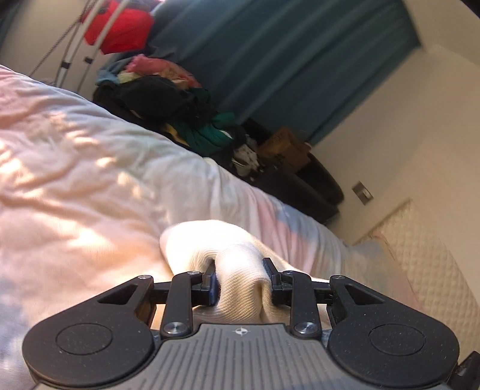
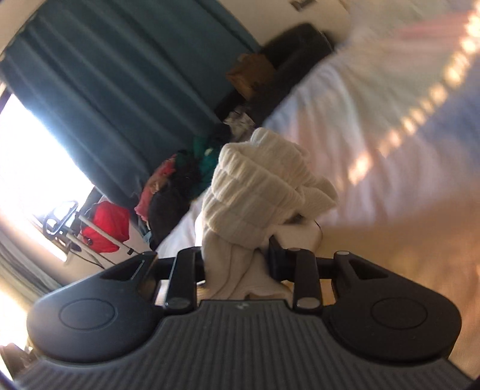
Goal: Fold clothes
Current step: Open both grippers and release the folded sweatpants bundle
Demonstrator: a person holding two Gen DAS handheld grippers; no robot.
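A cream ribbed knit garment (image 1: 210,243) is pinched in my left gripper (image 1: 241,279), whose jaws are shut on a fold of it just above the pale bed cover (image 1: 75,180). In the right wrist view the same kind of cream ribbed knit (image 2: 261,186) bunches up out of my right gripper (image 2: 237,261), which is shut on it and holds it lifted off the bed cover (image 2: 375,120). The fingertips are mostly hidden by the cloth in both views.
A pile of dark, green and pink clothes (image 1: 168,102) lies at the far edge of the bed, also in the right wrist view (image 2: 180,177). Teal curtains (image 1: 285,60), a red item on a white rack (image 1: 120,27), a brown box (image 1: 285,147) on dark seating.
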